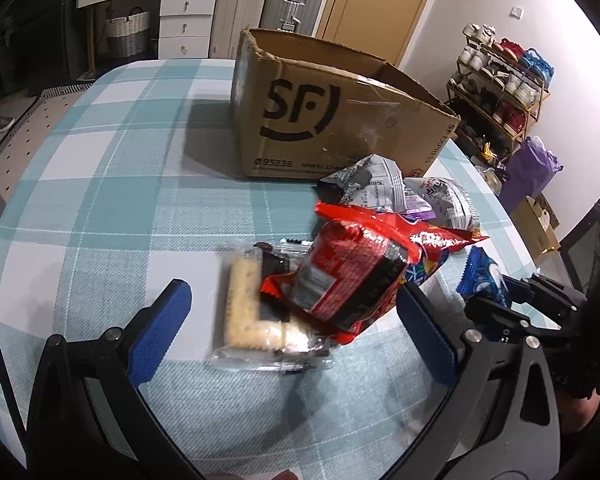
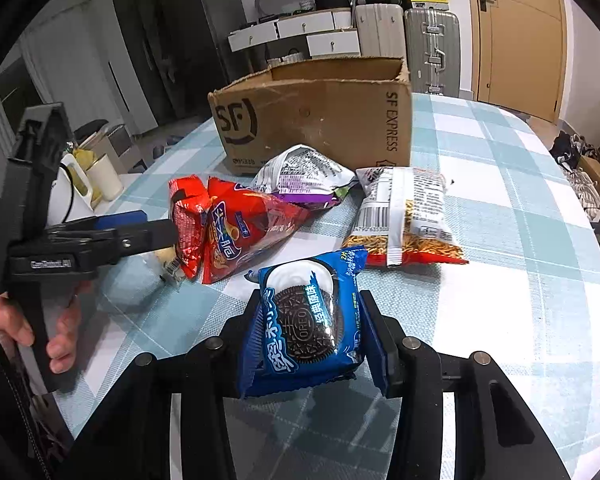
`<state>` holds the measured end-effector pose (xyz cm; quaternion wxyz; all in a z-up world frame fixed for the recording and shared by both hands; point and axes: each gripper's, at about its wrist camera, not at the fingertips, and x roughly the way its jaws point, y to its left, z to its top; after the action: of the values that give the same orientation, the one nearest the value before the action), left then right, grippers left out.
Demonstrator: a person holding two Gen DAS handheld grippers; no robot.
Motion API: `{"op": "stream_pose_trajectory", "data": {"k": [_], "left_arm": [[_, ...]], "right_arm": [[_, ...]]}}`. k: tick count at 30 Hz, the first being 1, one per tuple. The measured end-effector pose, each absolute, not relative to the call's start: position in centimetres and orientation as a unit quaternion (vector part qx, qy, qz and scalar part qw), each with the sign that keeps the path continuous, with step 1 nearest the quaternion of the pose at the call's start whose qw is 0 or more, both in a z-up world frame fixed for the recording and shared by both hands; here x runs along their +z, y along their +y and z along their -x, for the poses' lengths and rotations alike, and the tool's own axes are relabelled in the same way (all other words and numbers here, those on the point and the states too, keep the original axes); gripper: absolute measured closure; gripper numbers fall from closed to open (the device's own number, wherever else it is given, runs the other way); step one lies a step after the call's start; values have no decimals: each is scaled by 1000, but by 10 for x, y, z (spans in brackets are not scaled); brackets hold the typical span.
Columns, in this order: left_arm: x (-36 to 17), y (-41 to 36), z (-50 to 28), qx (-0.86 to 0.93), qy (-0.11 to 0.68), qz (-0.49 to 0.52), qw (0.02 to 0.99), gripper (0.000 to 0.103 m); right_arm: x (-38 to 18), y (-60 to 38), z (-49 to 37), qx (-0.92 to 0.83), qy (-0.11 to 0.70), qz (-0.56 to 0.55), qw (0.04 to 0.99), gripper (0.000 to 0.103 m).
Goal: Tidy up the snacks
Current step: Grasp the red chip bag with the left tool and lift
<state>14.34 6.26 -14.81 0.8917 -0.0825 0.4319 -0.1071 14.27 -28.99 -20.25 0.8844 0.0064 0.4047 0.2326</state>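
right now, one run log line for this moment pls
stage: packing snacks | right gripper: shut on cookie pack | left gripper: open over red bag | box: open, behind snacks

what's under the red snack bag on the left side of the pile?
A clear-wrapped cracker pack lies partly under the red snack bag; its pale crackers stick out on the near side. How far it runs beneath is covered, and so is anything else down there.

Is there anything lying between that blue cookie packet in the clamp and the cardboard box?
Yes. The red chip bag, silver-purple bag and noodle snack bag lie on the table between the Oreo packet and the box.
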Motion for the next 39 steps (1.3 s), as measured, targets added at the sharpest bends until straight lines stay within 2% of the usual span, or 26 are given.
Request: {"op": "stream_pose_trajectory", "data": {"k": [13,16,17,18,20,39], "left_arm": [[-148,45,-160,-141,437,89,884,2],[-148,45,-161,-150,435,93,883,18],[-148,45,-161,-155,435,95,882,32],[-149,45,-161,-163,435,98,880,49],[-150,44,-159,-174,436,93,878,61],[-130,63,-121,-188,411,102,886,61]], "right_arm": [[-204,-309,-138,226,403,-30,886,58],[-206,-314,-138,222,405,-37,886,58],[-206,-316,-138,220,404,-38,887,58],[-206,-318,-138,218,404,-40,887,58],[-205,-320,-137,219,403,-45,888,58],[-180,-315,-114,221,379,-35,898,58]]}}
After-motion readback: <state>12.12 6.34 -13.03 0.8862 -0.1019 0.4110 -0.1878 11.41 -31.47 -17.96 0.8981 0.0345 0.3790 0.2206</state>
